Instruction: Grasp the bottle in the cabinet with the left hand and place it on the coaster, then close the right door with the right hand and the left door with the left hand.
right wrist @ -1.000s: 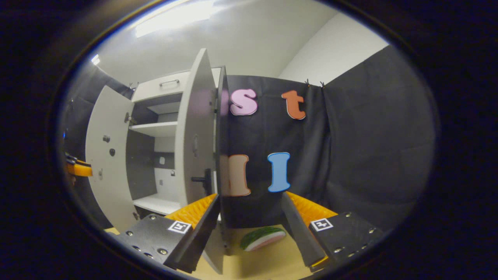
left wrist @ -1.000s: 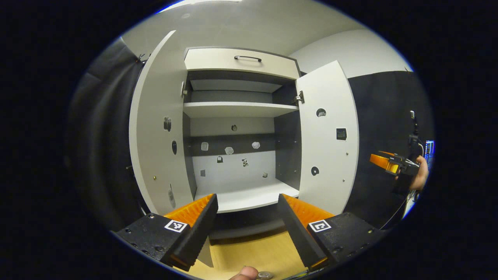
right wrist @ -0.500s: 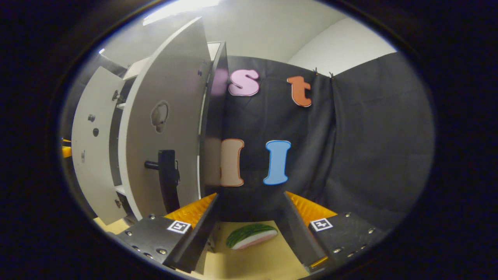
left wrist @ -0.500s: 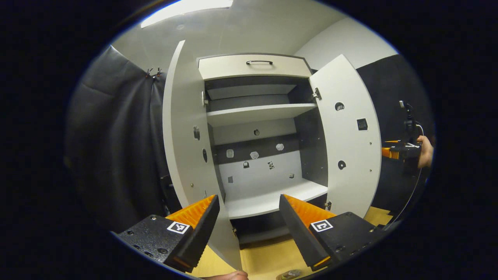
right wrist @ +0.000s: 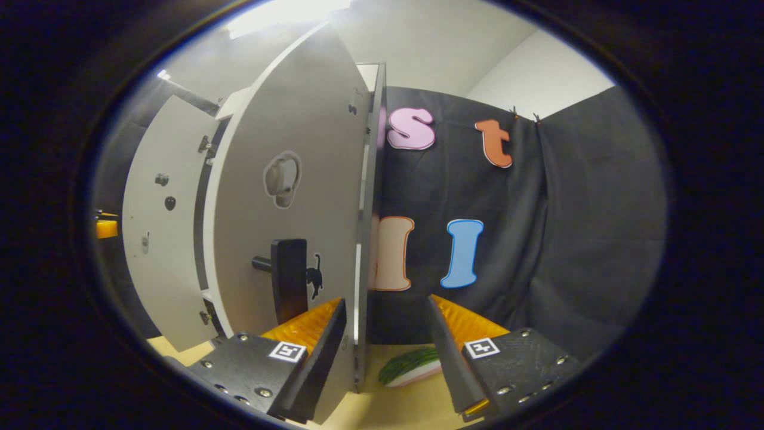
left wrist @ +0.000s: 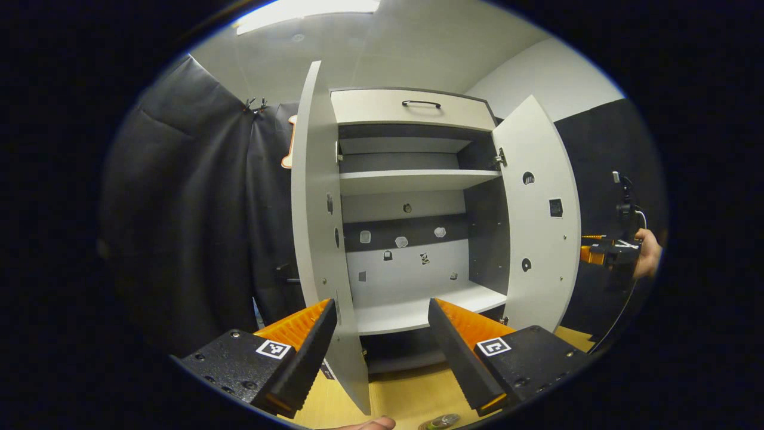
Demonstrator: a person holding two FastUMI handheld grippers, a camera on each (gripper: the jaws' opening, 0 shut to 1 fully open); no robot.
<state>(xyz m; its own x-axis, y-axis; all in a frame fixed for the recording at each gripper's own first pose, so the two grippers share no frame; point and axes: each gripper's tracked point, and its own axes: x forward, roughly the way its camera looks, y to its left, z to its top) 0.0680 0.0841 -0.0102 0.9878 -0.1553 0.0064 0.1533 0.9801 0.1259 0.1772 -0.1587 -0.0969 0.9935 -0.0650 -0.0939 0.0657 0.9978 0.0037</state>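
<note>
- The cabinet (left wrist: 412,239) stands open in front of me in the left gripper view, and I see bare shelves inside with small stickers on the back panel; I cannot tell where the bottle or the coaster is.
- The right door (left wrist: 540,221) hangs partly open, its inner face toward my left gripper's camera. In the right gripper view I see its outer face (right wrist: 286,197), with a dark handle (right wrist: 287,288) and a small cat sticker just beside the handle.
- The left door (left wrist: 325,239) is swung out nearly edge-on to the left gripper view; in the right gripper view it shows farther off (right wrist: 164,221), also open.
- My left gripper (left wrist: 379,334) has its fingers spread with nothing between them, low in front of the bottom shelf.
- My right gripper (right wrist: 385,334) is spread wide too, its left finger close against the right door's outer face near the hinge-side edge; I cannot tell whether it touches. It also shows at the far right of the left gripper view (left wrist: 597,254), held in a hand (left wrist: 647,254).
- A watermelon slice (right wrist: 412,365) lies on the wooden table (right wrist: 382,412) between the right fingers.
</note>
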